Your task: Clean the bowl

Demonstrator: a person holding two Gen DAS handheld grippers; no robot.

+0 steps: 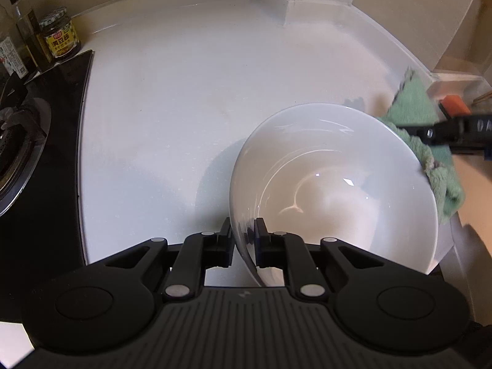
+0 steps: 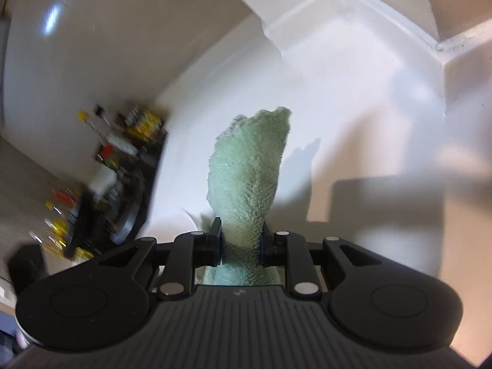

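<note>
White table (image 1: 184, 98) fills the frame; left gripper (image 1: 243, 246) jaws clamp the bowl (image 1: 332, 184) rim, right gripper (image 2: 240, 246) jaws clamp the cloth (image 2: 246, 169). Glazed, rigid and likely slippery and breakable, the bowl is best pinched at its rim.

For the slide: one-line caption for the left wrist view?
Left tongs clamp the tilted white bowl by its rim above the counter; green cloth waits at its far edge.
</note>
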